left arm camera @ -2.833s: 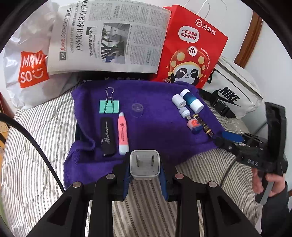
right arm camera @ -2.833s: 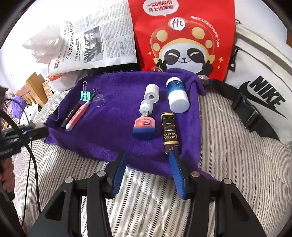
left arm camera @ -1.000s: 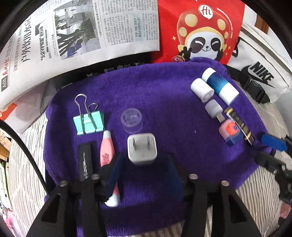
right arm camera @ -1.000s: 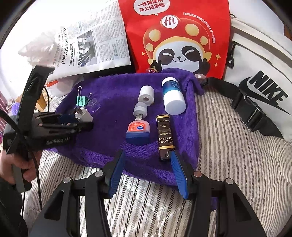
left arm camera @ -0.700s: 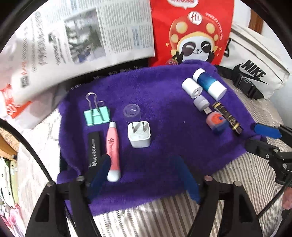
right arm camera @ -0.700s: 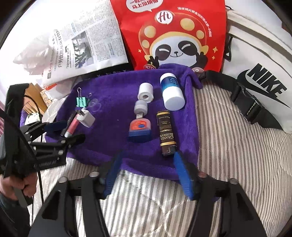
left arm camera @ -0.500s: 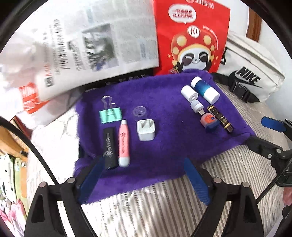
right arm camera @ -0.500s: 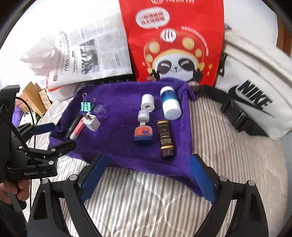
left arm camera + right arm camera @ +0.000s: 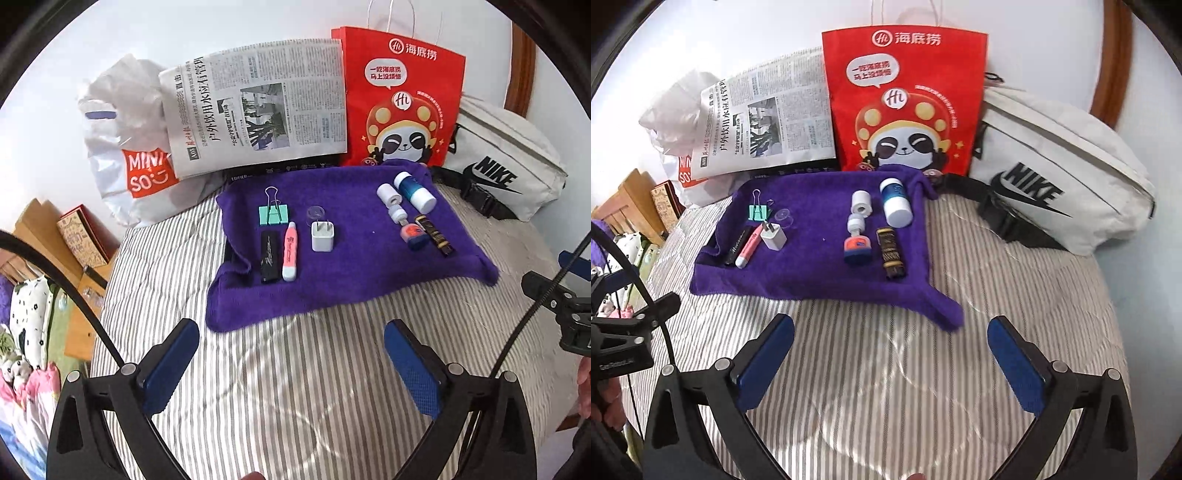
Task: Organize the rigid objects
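Observation:
A purple towel (image 9: 351,273) on the striped bed carries two rows. At the left lie a green binder clip (image 9: 273,215), a black stick (image 9: 269,256), a pink pen (image 9: 290,251), a clear cap (image 9: 316,213) and a white charger plug (image 9: 322,237). At the right lie a white roll (image 9: 387,194), a blue-white bottle (image 9: 413,192), a blue tube (image 9: 413,234) and a dark lighter (image 9: 892,253). My left gripper (image 9: 291,347) hovers over the bedding in front of the towel, jaws opening, nothing between them. My right gripper (image 9: 892,343) hovers likewise, jaws opening and empty.
Behind the towel stand a newspaper (image 9: 258,107), a red panda bag (image 9: 402,99), a white Miniso bag (image 9: 136,162) and a white Nike pouch (image 9: 1060,177). The bed's left edge drops to boxes (image 9: 74,236) and cloth on the floor. Striped bedding (image 9: 295,387) fills the foreground.
Both grippers let go, opened wide and pulled back and up from the towel. The charger plug now lies beside the pink pen, and the dark lighter lies beside the blue tube.

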`<state>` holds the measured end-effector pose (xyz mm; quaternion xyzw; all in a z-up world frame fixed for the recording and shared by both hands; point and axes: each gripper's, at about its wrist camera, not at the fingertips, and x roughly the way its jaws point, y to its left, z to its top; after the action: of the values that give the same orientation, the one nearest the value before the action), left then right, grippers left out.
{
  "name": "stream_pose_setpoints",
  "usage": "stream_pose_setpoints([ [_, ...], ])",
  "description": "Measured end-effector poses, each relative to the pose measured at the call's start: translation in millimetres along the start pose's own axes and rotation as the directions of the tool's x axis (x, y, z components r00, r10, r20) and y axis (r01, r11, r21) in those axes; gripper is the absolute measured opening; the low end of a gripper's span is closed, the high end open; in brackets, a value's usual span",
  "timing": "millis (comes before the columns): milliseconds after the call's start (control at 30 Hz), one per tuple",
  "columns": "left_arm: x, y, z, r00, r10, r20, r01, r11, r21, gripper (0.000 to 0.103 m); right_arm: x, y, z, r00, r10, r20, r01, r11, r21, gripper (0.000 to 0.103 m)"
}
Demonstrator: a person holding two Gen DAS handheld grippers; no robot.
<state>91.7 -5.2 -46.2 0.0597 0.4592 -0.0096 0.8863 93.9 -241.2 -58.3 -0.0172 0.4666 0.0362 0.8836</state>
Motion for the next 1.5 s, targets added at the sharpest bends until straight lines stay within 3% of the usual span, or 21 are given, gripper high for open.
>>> stream_pose_setpoints([
  [600, -37.7, 6.5, -26.0, 1.000, -0.003, 0.030, 0.005, 0.998, -0.059, 0.102, -37.3, 1.5, -30.2, 0.999, -0.049, 0.000, 0.049, 0.999, -0.005, 0.103],
  [1500, -40.5, 3.8, -26.9, 1.000, -0.008, 0.030, 0.009, 0.999, -0.043, 0.102, -39.9, -2.3, -38.8, 0.997, -0.077, -0.009, 0.077, 0.997, -0.002, 0.103],
])
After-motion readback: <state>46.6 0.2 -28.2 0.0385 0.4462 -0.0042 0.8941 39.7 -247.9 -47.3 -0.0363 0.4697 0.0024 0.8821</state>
